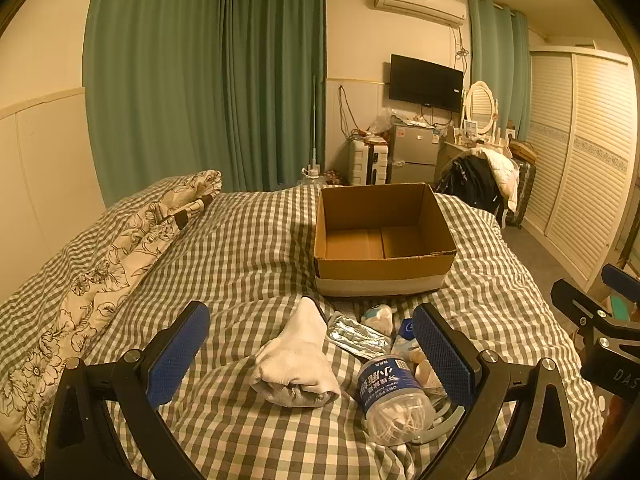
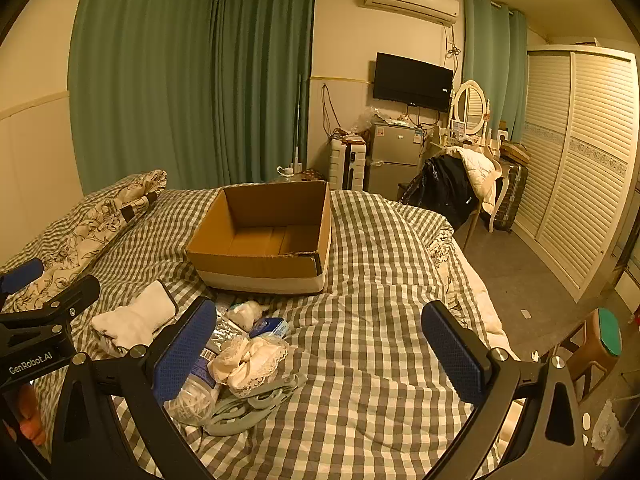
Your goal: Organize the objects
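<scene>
Room: bedroom, green curtains, wall TV, air conditioner, louvred wardrobe, small fridge, warm dim light.
Surface: bed with grey-white checked cover; floral quilt bunched at 9 o'clock in left view.
Box: open cardboard box on bed, 12 o'clock of the clutter, empty inside, just beyond the pile.
Clutter: all on bed at 6 o'clock of box. White folded cloth; foil packet just right of it; clear plastic bottle with blue label lying on its side; small blue tub; cream lace fabric beside bottle; grey plastic hanger partly under the lace.
Left gripper: jaws wide, nothing pinched; white cloth and bottle sit between the blue pads in view, apart from them.
Right gripper: jaws wide, nothing held; bare checked cover between pads, clutter at its 9 o'clock behind left pad.
Person: fingers on left handle, low left edge of right view.
Floor: stool at 3 o'clock.
</scene>
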Demonstrator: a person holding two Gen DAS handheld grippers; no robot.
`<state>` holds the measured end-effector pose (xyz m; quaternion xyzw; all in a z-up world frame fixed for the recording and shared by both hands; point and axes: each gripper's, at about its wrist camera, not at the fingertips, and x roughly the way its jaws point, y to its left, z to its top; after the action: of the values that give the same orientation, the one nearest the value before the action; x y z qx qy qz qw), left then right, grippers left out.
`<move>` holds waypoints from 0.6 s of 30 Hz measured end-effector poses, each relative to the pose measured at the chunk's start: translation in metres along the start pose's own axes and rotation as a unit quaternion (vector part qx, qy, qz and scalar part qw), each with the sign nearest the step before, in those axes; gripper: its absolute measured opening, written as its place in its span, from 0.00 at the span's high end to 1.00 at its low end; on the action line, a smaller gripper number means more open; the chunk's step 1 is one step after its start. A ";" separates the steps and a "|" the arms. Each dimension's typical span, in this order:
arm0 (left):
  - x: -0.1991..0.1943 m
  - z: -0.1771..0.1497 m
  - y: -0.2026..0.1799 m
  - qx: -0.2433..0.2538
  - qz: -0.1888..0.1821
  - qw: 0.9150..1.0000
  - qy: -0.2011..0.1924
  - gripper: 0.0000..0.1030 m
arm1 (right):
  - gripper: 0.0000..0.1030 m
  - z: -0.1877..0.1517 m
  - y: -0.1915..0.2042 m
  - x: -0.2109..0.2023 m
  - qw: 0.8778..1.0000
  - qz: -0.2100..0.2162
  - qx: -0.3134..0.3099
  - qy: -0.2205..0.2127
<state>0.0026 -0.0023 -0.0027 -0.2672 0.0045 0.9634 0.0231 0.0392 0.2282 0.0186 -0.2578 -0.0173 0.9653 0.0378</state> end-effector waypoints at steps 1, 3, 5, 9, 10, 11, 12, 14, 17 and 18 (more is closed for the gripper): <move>0.000 0.001 0.000 0.000 -0.001 1.000 0.000 0.00 | 0.00 0.000 0.000 -0.001 1.000 0.001 0.000 -0.001; 0.000 0.001 0.000 0.000 0.000 1.000 0.000 0.00 | 0.00 0.002 0.001 -0.002 1.000 0.003 -0.001 -0.002; -0.001 0.002 0.000 0.000 0.000 1.000 0.000 0.00 | 0.00 0.003 0.002 -0.003 1.000 0.006 -0.002 -0.002; -0.002 0.003 0.001 -0.002 -0.001 1.000 -0.002 0.00 | 0.00 0.004 0.005 -0.005 1.000 0.010 -0.004 -0.004; -0.002 0.003 0.001 -0.001 -0.002 1.000 -0.001 0.00 | 0.00 0.004 0.005 -0.006 1.000 0.011 -0.005 -0.004; -0.003 0.004 0.002 -0.002 -0.002 1.000 -0.001 0.00 | 0.00 0.004 0.006 -0.006 1.000 0.012 -0.006 -0.004; -0.003 0.004 0.001 -0.002 -0.002 1.000 -0.001 0.00 | 0.00 0.004 0.007 -0.007 1.000 0.013 -0.008 -0.004; -0.003 0.004 0.002 -0.002 -0.001 1.000 -0.002 0.00 | 0.00 0.006 0.008 -0.008 1.000 0.014 -0.009 -0.003; -0.007 0.005 0.003 -0.003 -0.001 1.000 -0.005 0.00 | 0.00 0.008 0.009 -0.010 1.000 0.017 -0.010 -0.006; -0.009 0.005 0.004 -0.004 -0.001 1.000 -0.006 0.00 | 0.00 0.009 0.009 -0.012 1.000 0.018 -0.010 -0.008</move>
<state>0.0070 -0.0062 0.0061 -0.2619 0.0003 0.9648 0.0231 0.0442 0.2179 0.0314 -0.2509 -0.0221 0.9676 0.0174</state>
